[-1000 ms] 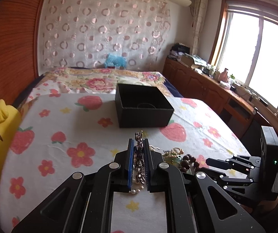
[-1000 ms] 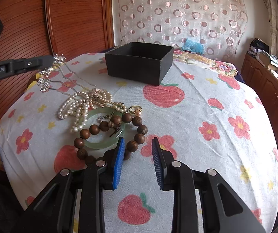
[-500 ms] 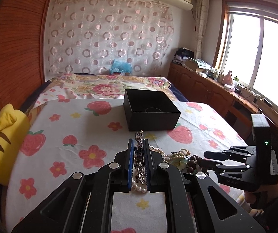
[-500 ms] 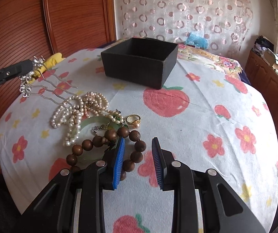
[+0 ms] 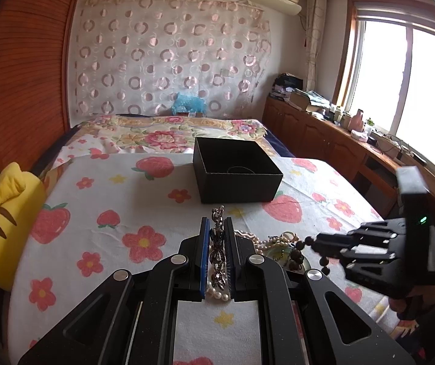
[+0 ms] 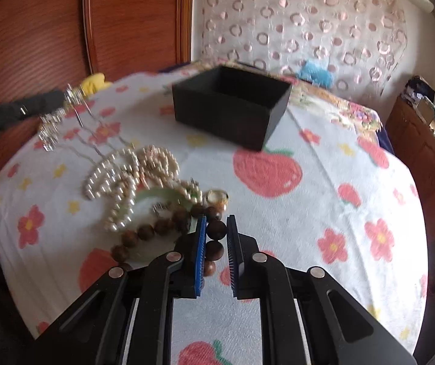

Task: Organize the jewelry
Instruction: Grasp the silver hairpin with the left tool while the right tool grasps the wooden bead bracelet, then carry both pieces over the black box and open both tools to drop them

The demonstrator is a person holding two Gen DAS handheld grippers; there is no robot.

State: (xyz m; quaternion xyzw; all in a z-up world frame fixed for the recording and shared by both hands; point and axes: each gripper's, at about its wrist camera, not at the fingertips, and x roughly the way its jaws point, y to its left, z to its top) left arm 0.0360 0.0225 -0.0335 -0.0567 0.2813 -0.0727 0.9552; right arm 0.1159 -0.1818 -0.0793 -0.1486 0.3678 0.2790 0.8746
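Observation:
My left gripper (image 5: 216,228) is shut on a silver hair comb (image 5: 217,243) and holds it above the table; its thin prongs (image 6: 95,140) trail down toward the pearls in the right wrist view. My right gripper (image 6: 216,228) is shut on the brown wooden bead bracelet (image 6: 215,230), whose beads (image 6: 144,231) trail left. A pearl necklace (image 6: 129,176), a green jade bangle (image 6: 153,194) and a gold ring (image 6: 217,196) lie in a pile on the strawberry-print cloth. An open black box (image 5: 235,170) stands behind them; it also shows in the right wrist view (image 6: 229,106).
A yellow plush (image 5: 1,228) sits at the table's left edge. A bed with a floral cover (image 5: 162,133) lies behind the table (image 5: 101,188). Wooden cabinets (image 5: 323,133) run along the right under the window. A wooden panel wall (image 6: 65,30) stands at the left.
My right gripper has moved forward to the bead bracelet and closed on it. My left gripper has kept the hair comb and risen a little.

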